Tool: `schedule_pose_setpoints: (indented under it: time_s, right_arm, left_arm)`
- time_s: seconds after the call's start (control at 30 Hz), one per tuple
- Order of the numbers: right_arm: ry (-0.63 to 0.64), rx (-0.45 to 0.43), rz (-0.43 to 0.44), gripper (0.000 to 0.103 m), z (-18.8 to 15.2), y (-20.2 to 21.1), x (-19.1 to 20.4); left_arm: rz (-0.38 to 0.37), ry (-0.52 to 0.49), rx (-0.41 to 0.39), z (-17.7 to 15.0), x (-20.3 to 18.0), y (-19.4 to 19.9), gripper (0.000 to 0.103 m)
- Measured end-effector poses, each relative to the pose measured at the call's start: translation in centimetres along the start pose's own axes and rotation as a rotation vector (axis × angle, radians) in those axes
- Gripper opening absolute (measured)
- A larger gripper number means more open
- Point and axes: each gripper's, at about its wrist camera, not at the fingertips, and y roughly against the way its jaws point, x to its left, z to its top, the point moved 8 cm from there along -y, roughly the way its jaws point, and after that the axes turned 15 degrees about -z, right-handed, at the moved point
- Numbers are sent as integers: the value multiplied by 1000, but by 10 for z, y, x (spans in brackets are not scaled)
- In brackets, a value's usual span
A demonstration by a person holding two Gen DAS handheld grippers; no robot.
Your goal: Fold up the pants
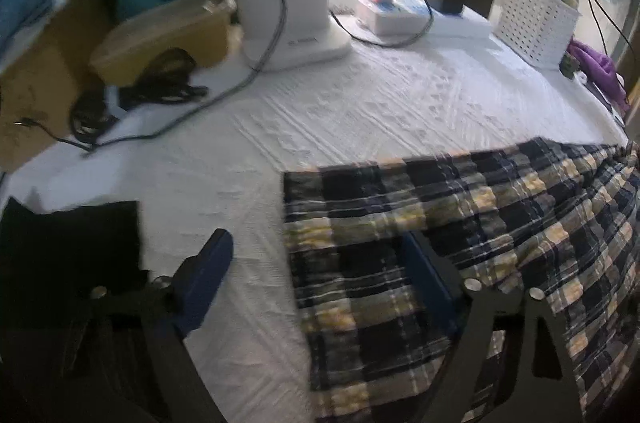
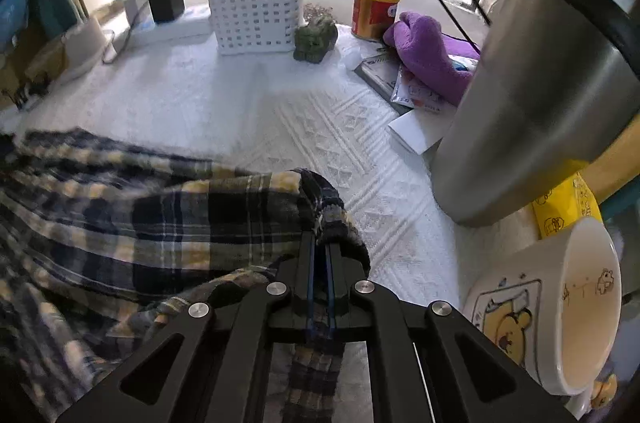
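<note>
Plaid pants (image 1: 460,223) lie spread on the white textured cloth (image 1: 360,111) that covers the counter, mostly flat on the left part and bunched toward the right. Your left hand-held gripper (image 1: 320,287) stands wide, with nothing between its blue fingers (image 1: 208,275); one finger is over the bare cloth and the other is over the edge of the pants. Your right hand-held gripper (image 2: 320,251) is closed tight on a fold of the pants (image 2: 160,223), and the pinched fabric rises in a small hump just above the fingertips. Near this gripper, on its right, you have a steel tumbler (image 2: 532,103) and a white mug (image 2: 560,311) with a yellow bear picture. Farther back stand a white perforated basket (image 2: 256,7) and a purple towel (image 2: 432,55).
</note>
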Motion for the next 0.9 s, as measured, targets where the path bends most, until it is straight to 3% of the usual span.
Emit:
schedule_pose_setpoints:
  time_s: [0.07, 0.13, 0.2, 0.27, 0.5, 0.6, 0.63, 0.67, 0.7, 0.73, 0.9]
  right_arm:
    - [-40, 13, 44, 6, -3, 10, -8]
    - [-76, 12, 77, 6, -8, 19, -13]
    - [-96, 20, 94, 6, -14, 25, -17]
    - [-107, 26, 91, 6, -17, 26, -17]
    - [-152, 31, 132, 7, -22, 36, -16]
    - [-139, 33, 107, 11, -30, 37, -14]
    - [-135, 35, 101, 16, -31, 36, -13]
    - [-124, 35, 91, 43, -33, 36, -12]
    - [-112, 38, 89, 93, -36, 35, -10]
    - [-103, 41, 96, 103, -36, 34, -7]
    - [-55, 19, 83, 103, -38, 34, -2]
  left_arm:
    - [-22, -16, -6, 2, -4, -1, 76]
    - [-36, -44, -9, 4, -11, 0, 56]
    - [-56, -73, -12, 5, -20, 0, 14]
    - [-40, -103, -9, 5, -25, 0, 5]
    - [-9, -78, -48, 16, -5, 12, 3]
    - [-10, -63, -60, 21, 0, 13, 3]
    - [-12, -57, -64, 22, 0, 15, 4]
    - [-18, -47, -70, 23, 0, 17, 5]
    - [-20, -36, -77, 24, -1, 20, 5]
    - [-23, -27, -82, 24, -1, 25, 5]
    - [-50, 4, -146, 27, -11, 59, 30]
